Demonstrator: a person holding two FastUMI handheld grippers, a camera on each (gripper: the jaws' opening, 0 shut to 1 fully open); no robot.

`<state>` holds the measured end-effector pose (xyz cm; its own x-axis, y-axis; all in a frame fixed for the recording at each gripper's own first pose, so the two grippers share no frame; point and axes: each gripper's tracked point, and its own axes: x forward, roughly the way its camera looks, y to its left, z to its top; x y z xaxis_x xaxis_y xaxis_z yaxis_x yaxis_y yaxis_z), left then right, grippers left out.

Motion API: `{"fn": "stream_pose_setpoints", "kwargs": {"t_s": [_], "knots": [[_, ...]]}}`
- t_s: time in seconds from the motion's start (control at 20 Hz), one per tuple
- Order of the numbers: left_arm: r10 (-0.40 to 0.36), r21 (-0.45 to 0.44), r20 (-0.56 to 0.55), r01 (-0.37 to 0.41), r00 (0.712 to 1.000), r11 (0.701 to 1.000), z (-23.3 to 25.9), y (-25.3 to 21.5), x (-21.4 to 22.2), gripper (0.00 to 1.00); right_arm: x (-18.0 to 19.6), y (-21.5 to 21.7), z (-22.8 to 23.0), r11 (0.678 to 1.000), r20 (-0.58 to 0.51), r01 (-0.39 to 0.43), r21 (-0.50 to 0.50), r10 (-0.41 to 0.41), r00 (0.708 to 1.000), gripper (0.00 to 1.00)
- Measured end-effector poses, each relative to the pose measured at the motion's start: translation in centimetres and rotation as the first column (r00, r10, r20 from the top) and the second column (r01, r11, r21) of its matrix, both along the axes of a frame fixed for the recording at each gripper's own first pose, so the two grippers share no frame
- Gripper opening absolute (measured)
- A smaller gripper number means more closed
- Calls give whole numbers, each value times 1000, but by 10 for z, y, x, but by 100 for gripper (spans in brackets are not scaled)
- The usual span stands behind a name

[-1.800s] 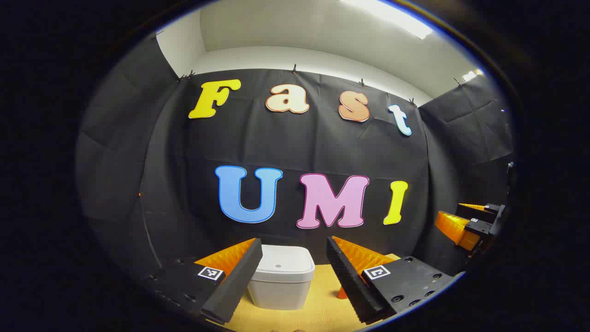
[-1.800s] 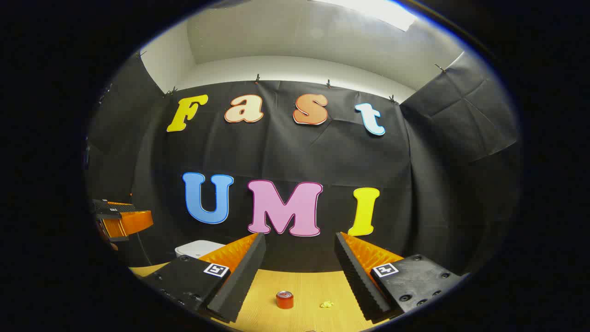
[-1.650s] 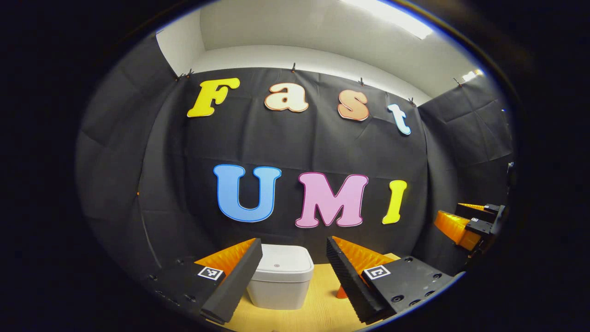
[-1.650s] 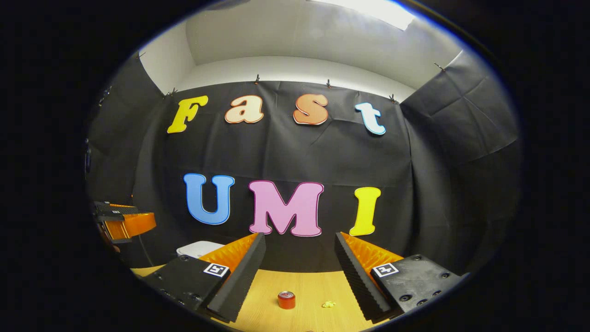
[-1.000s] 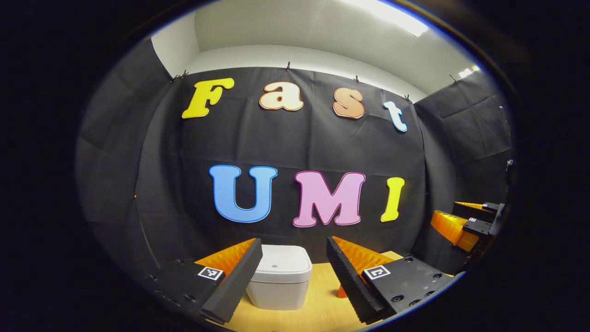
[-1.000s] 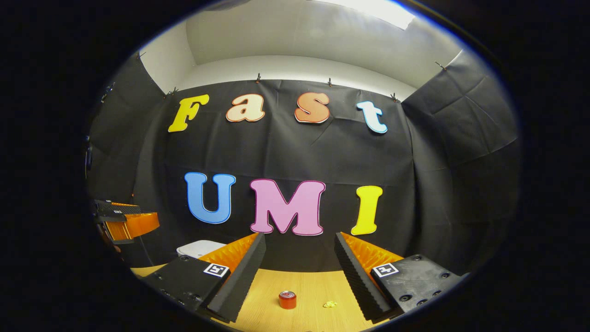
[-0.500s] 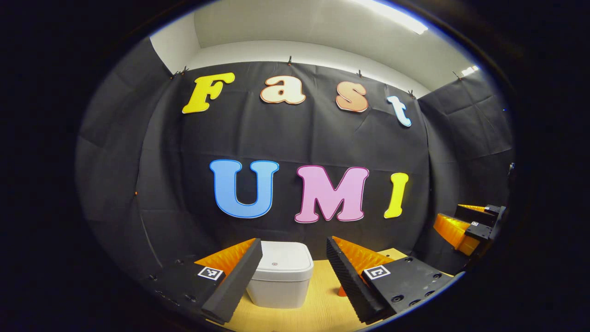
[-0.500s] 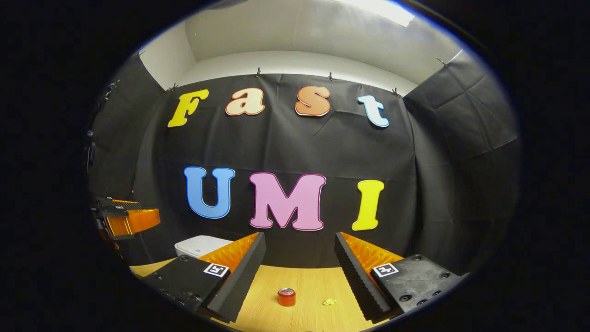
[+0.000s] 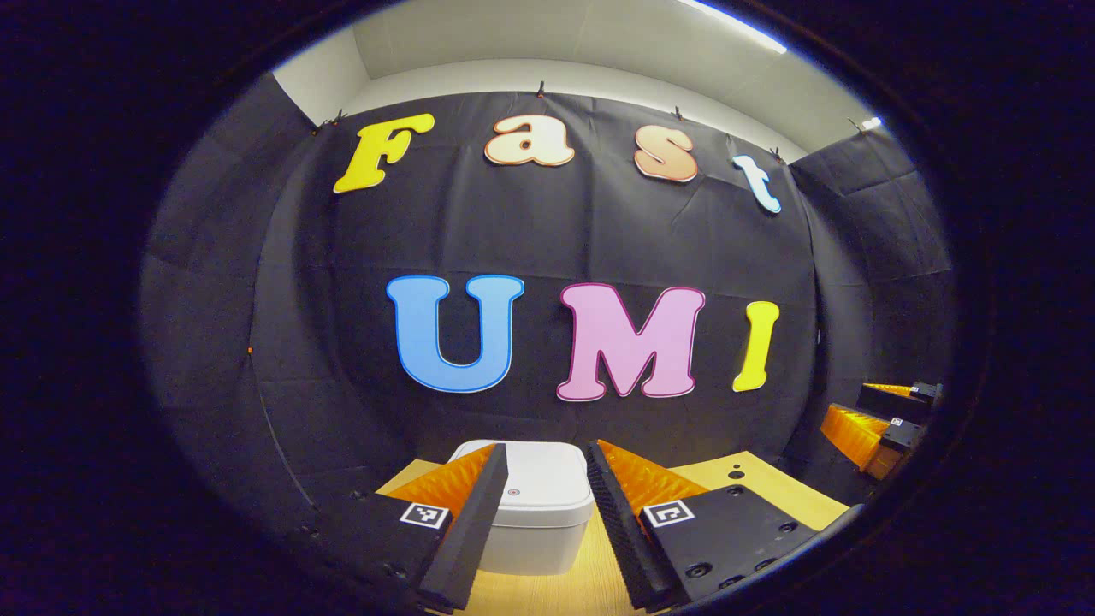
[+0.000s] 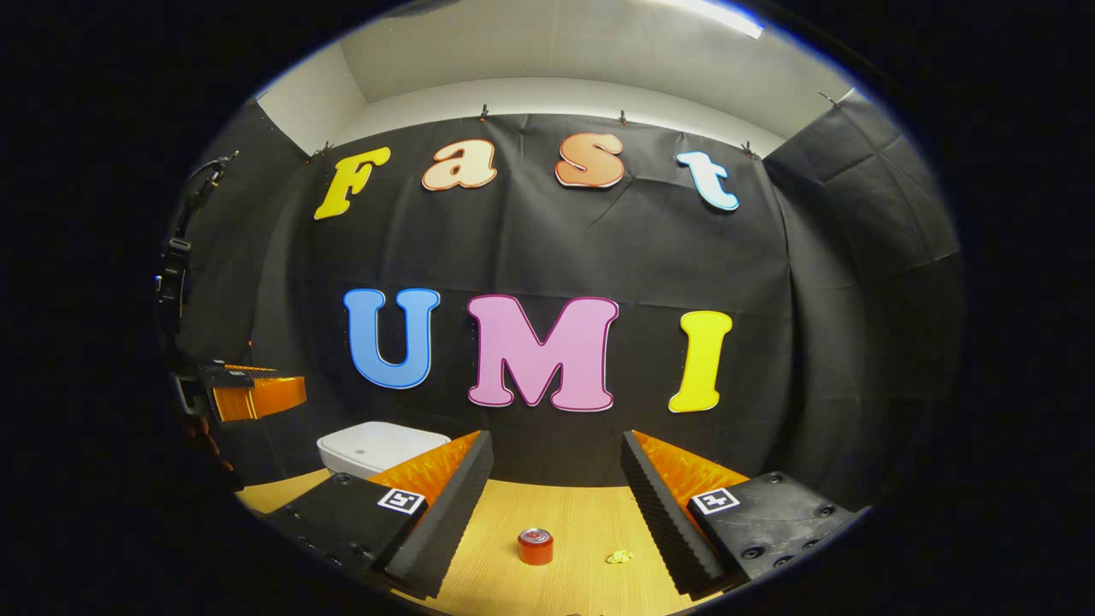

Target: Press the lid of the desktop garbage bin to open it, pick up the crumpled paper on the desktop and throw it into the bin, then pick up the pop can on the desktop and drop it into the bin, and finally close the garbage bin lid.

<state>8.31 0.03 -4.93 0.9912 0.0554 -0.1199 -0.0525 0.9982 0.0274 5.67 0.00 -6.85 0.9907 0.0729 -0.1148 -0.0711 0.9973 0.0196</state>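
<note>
Two hand-held grippers hang above the wooden tabletop (image 10: 582,522), and both have their fingers apart, gripping nothing. In the left gripper view, the left hand-held gripper (image 9: 546,513) frames the white garbage bin (image 9: 535,513) at the bottom centre; its lid (image 9: 530,492) is down. The right hand-held gripper (image 9: 877,419) shows at the right edge of that view. In the right gripper view, the right one is at the bottom centre, and between its fingers a red pop can (image 10: 535,546) stands upright on the tabletop. The yellow crumpled paper (image 10: 619,557) lies near the can, to its right, not touching it. The bin appears at the lower left there.
</note>
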Motion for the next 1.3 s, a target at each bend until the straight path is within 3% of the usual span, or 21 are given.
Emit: {"fn": "stream_pose_setpoints", "kwargs": {"t_s": [0.2, 0.25, 0.45, 0.55, 0.75, 1.0, 1.3], "knots": [[35, 24, -44, -34, 998, 999, -29, 12, 30, 48, 20, 3, -29, 999, -42, -32, 18, 33, 999, 97], [44, 25, -58, -43, 997, 999, -38, 16, 39, 39, 25, 3, -35, 999, -53, -41, 18, 42, 998, 97], [90, 32, -117, -87, 989, 996, -73, 32, 69, 25, 44, 2, -53, 997, -74, -74, 20, 76, 994, 97], [97, 40, -152, -92, 984, 995, -90, 37, 82, 7, 51, 0, -61, 996, -85, -89, 24, 91, 992, 97], [80, 44, -206, -72, 975, 996, -116, 43, 103, 6, 61, -9, -73, 995, -102, -88, 35, 91, 991, 97], [51, -22, -292, -60, 955, 998, -146, 43, 113, 6, 69, -21, -79, 996, -105, -77, 44, 81, 991, 96], [6, 48, -313, 9, 950, 999, -156, 40, 107, 7, 61, -34, -77, 996, -100, -68, 58, 73, 992, 97]]}}
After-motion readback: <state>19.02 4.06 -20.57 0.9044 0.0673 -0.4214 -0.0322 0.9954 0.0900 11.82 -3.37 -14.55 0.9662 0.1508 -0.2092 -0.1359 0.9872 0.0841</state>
